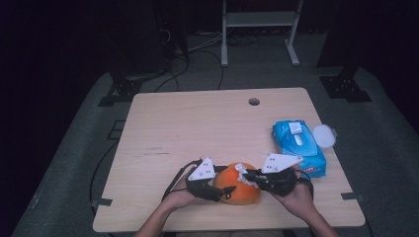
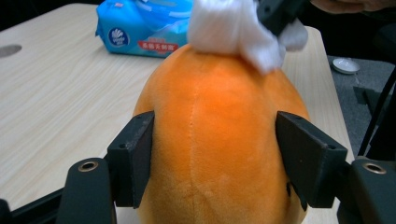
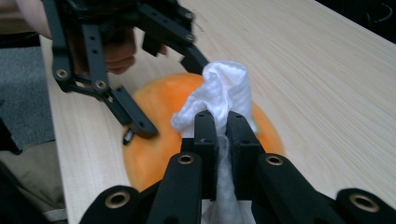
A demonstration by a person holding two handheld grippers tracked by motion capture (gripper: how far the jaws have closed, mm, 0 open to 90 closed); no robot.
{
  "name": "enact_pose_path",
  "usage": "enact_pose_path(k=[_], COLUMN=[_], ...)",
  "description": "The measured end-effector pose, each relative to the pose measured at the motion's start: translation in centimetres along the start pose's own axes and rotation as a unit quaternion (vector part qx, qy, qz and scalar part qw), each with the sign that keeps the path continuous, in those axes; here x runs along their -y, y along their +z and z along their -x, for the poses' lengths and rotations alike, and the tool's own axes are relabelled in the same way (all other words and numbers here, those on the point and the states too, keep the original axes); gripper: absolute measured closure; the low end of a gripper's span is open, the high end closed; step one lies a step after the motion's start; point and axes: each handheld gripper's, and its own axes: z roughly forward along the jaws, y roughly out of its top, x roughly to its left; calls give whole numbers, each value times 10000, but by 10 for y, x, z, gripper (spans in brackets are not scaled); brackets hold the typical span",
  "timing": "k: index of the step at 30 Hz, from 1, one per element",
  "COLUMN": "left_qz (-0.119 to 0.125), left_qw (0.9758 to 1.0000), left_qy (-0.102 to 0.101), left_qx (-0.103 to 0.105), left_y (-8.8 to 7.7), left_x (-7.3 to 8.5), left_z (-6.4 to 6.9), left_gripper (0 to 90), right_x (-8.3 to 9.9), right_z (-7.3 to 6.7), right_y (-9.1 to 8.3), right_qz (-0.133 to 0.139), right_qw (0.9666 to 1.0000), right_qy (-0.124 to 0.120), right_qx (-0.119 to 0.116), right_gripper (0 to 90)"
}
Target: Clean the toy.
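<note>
Evidently left tongs [image 1: 223,193] clamped orange plush ball [image 2: 219,140] to steady it on tabletop [image 1: 197,128]; right tongs [image 3: 223,122] pinched white wipe [image 3: 224,88], pressing for wiping.

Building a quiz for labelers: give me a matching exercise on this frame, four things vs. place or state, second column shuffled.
Things:
1. orange plush
2. white wipe
3. wipes pack
4. round lid

Place or state:
A. at the table's right edge, beside the pack
B. pinched in the right gripper
C. between the left gripper's jaws
D. blue, lying right of the plush

Pairs: 1-C, 2-B, 3-D, 4-A
</note>
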Motion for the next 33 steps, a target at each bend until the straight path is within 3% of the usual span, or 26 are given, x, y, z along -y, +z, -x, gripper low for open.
enact_pose_path(k=[5,7,10,12,16,19,23,26,30,33], left_qz=[-5,-10,19,-9,48,12,46,59,74,54], left_qw=[9998,9997,9994,9996,9996,9996,9991,9992,9987,9982], left_qy=[-204,-242,-330,-284,-254,-278,-413,-398,-509,-597], left_qx=[55,52,56,43,72,51,53,64,34,-2], left_y=[-4,-5,-5,-4,-1,-3,-5,-4,-1,-2], left_x=[5,6,8,7,7,8,9,9,10,12], left_z=[-8,-10,-12,-10,-8,-10,-13,-13,-15,-18], left_gripper=[317,314,311,305,302,302,301,301,293,291], right_x=[14,17,21,20,10,6,13,20,17,12], right_z=[21,25,28,27,12,5,16,18,11,-3], right_y=[-14,-19,-19,-17,-10,-2,-7,-11,-7,2], right_qz=[35,22,67,103,180,25,27,30,14,-37], right_qw=[9990,9987,9978,9977,9987,9998,9994,9990,9994,9997], right_qy=[435,476,659,672,425,164,335,447,349,141], right_qx=[125,181,20,-51,-202,-62,36,-13,-10,-172], right_gripper=[833,833,833,833,834,833,834,833,833,833])
